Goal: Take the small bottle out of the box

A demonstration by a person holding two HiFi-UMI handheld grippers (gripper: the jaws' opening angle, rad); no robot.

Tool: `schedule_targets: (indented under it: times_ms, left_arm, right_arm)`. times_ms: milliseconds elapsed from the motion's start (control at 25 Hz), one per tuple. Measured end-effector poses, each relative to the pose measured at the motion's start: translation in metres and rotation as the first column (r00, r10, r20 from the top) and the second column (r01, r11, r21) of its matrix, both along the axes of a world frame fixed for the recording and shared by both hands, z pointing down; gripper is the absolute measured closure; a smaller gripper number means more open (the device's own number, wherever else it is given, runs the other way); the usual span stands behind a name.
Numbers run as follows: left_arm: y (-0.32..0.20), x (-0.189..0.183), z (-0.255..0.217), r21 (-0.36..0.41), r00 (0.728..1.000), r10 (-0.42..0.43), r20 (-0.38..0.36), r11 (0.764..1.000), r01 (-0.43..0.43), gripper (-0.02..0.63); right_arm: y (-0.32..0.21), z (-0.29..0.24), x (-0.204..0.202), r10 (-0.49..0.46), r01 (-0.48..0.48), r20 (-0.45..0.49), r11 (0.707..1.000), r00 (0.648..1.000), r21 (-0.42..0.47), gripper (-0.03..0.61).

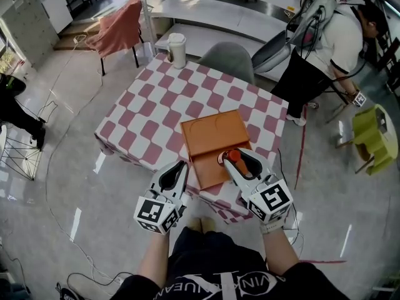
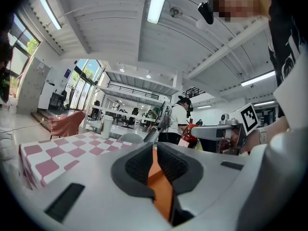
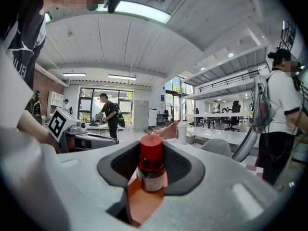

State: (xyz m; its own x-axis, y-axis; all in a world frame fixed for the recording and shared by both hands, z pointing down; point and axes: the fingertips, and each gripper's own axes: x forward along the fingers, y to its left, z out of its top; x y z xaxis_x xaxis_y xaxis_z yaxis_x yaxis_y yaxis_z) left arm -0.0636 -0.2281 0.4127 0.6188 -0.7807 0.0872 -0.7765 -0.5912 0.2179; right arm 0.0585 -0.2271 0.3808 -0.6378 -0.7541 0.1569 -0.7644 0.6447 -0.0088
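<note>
An orange box (image 1: 212,133) lies open near the front of the checkered table (image 1: 156,105). My right gripper (image 1: 235,156) hovers over the box's near half, shut on a small bottle (image 1: 233,155) with a red cap. The right gripper view shows that bottle (image 3: 150,170) upright between the pads of the right gripper (image 3: 151,158), with orange box below it. At the box's near left edge, my left gripper (image 1: 182,164) is closed on the orange box wall (image 2: 161,191), which fills the narrow gap of the left gripper (image 2: 154,153).
A white lidded cup (image 1: 177,49) stands at the table's far edge, beside a grey chair (image 1: 228,58). A person (image 1: 325,49) stands at the back right, near a yellow chair (image 1: 375,136). The table's front edge is right below my grippers.
</note>
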Motion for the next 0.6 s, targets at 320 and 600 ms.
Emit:
schedule_targets:
  times_ms: [320, 600]
  left_arm:
    - [0.000, -0.006, -0.009, 0.004, 1.000, -0.019, -0.023, 1.000, 0.019, 0.582]
    - [0.002, -0.010, -0.017, 0.021, 1.000, -0.025, -0.018, 0.999, 0.026, 0.581]
  right_arm:
    - [0.002, -0.010, 0.004, 0.012, -0.012, 0.014, 1.000, 1.000, 0.015, 0.434]
    - [0.004, -0.017, 0.006, 0.024, -0.024, 0.025, 0.999, 0.999, 0.022, 0.434]
